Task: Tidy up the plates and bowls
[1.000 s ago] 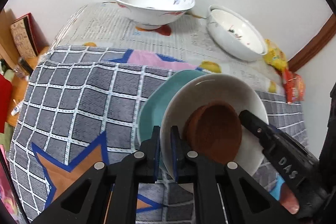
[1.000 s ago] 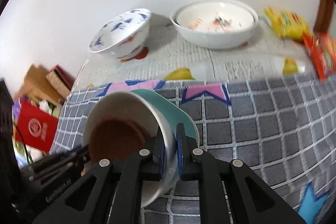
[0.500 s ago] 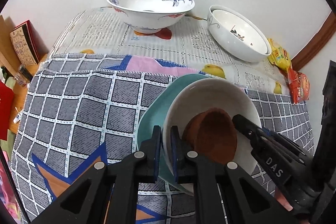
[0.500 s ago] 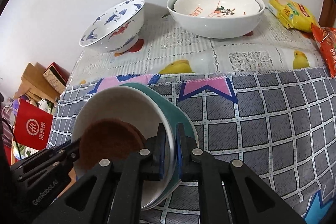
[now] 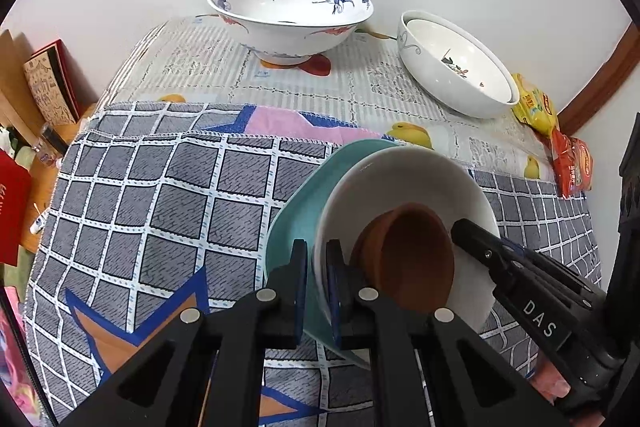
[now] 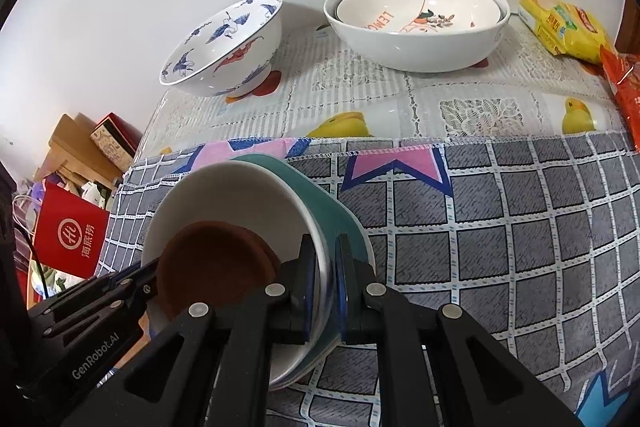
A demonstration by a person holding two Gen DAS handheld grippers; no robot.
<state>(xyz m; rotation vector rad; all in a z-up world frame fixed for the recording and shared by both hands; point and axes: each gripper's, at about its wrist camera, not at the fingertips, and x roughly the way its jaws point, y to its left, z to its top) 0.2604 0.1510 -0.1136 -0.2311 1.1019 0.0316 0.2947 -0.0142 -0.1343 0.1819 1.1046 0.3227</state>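
Observation:
A stack of a teal plate [image 5: 298,215], a white plate [image 5: 408,179] and a small brown dish [image 5: 416,259] hangs above the checkered cloth. My left gripper [image 5: 316,287] is shut on the stack's left rim. My right gripper [image 6: 322,279] is shut on its right rim; the teal plate [image 6: 332,211], white plate [image 6: 232,195] and brown dish [image 6: 212,263] show there too. A blue-and-white crane bowl [image 5: 290,15] stands at the back. Two nested white bowls [image 5: 456,67] stand at the back right, also in the right wrist view [image 6: 416,23].
The table has a grey checkered cloth [image 5: 160,187] in front and a lace-print cover [image 5: 320,87] behind. Yellow and red snack packets [image 6: 560,27] lie at the far right. Boxes and a red bag [image 6: 68,231] sit off the table's left edge. A wall is behind.
Both grippers have carried the stack upward and a little forward; the back bowls look nearer and the table lies lower. Both grips are unchanged.

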